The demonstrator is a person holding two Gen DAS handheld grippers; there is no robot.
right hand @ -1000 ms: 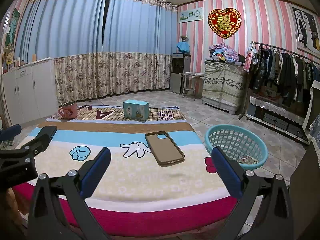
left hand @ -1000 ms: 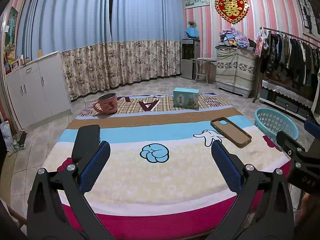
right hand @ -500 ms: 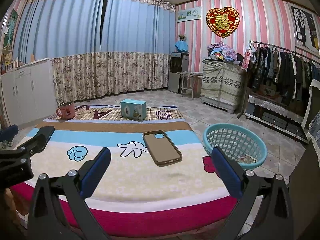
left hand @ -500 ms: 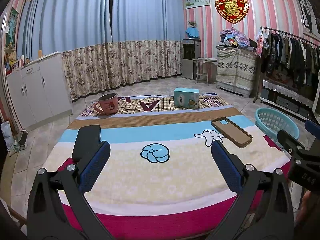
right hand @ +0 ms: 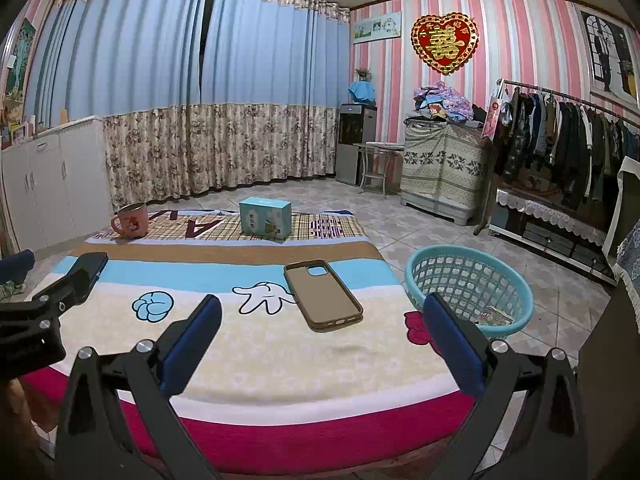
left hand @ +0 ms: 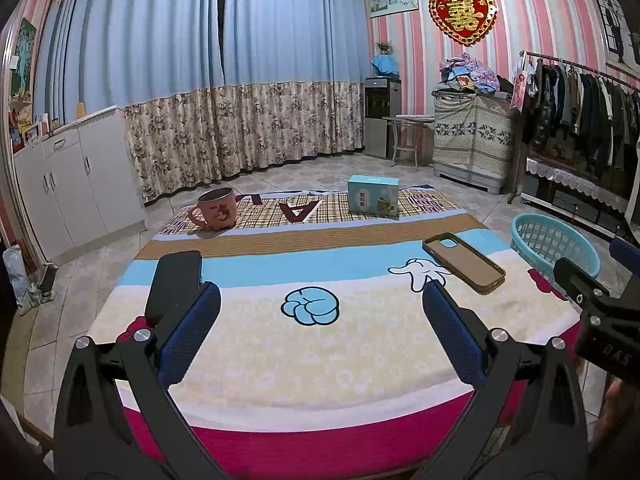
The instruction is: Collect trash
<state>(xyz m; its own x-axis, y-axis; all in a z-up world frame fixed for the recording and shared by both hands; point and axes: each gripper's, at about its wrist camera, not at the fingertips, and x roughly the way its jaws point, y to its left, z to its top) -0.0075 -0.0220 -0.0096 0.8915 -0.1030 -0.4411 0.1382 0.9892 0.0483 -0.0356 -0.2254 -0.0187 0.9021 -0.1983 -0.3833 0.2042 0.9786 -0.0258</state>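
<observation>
1. Well, nearest to me the left hand-held gripper (left hand: 320,312) and the right hand-held gripper (right hand: 320,316) both hang over the near edge of the worktop (right hand: 280,360), jaws spread wide, nothing between the blue pads of either.
2. A little beyond the right one lies the brown phone case (right hand: 323,295), flat on the cartoon cloth, towards the side of the worktop nearest the basket. It looks the likeliest piece to go, though that is my guess.
3. To lift it well, I'd come down from above, straddle its short width with one pad past each long edge, and close firmly; it lies flat, so a pad may have to press into the soft cloth to get under the rim.
4. The teal basket (right hand: 468,292) stands on the floor just beside the worktop, on the phone case's side, with some scrap already in its bottom. Carry over its rim before letting go.
5. The black phone (left hand: 174,284) lies well apart from the basket, at the opposite edge, by the left gripper.
6. Farthest from the basket's near end sit the teal box (right hand: 265,217) and the pink mug (right hand: 130,221), at the far edge.
</observation>
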